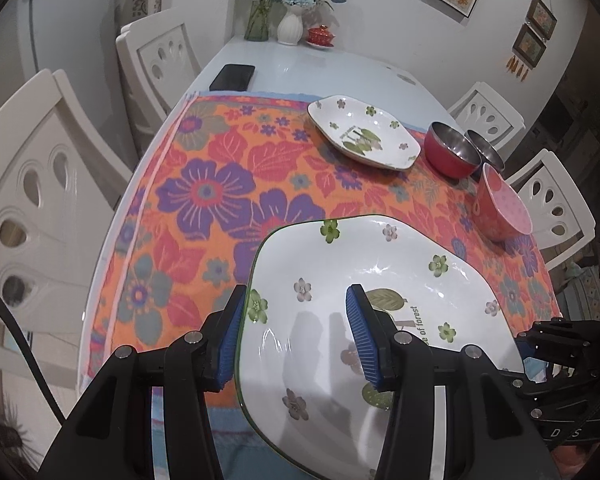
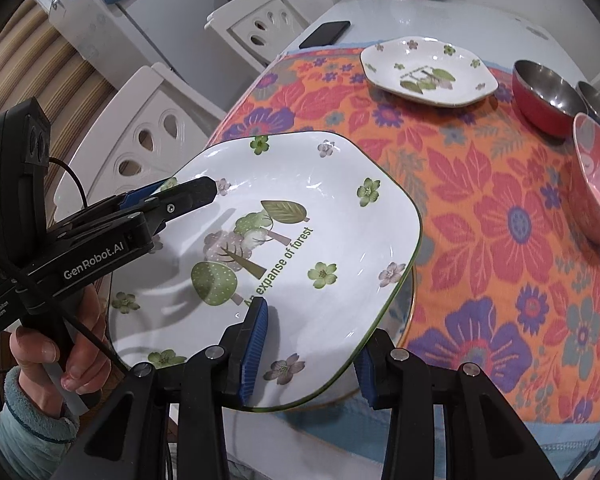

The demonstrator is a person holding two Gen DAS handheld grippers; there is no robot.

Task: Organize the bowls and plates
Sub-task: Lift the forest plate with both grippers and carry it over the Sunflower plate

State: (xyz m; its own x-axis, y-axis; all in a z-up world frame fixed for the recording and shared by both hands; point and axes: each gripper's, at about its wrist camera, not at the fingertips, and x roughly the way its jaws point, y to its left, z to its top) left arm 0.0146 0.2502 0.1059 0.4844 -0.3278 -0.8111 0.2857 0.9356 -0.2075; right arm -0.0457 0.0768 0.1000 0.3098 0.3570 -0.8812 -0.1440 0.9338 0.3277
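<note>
A large white flowered plate (image 1: 380, 280) (image 2: 300, 208) hangs above the floral tablecloth, held from two sides. My left gripper (image 1: 296, 336) (image 2: 176, 190) is shut on its left rim, one blue pad outside and one inside. My right gripper (image 2: 310, 360) (image 1: 540, 344) is shut on its near right rim, one pad on top and one beneath. A smaller matching plate (image 1: 364, 132) (image 2: 428, 72) lies at the far side of the cloth. Right of it stand a red steel bowl (image 1: 452, 150) (image 2: 544, 96), a second steel bowl (image 1: 486, 150) (image 2: 598, 106) and a pink dotted bowl (image 1: 502, 208) (image 2: 596, 184).
A black phone (image 1: 233, 77) (image 2: 326, 34) lies on the bare tabletop beyond the cloth. Vases (image 1: 290, 28) and a red lidded cup (image 1: 321, 36) stand at the far end. White chairs (image 1: 40, 208) (image 2: 140, 136) ring the table. A person's hand (image 2: 60, 356) grips the left handle.
</note>
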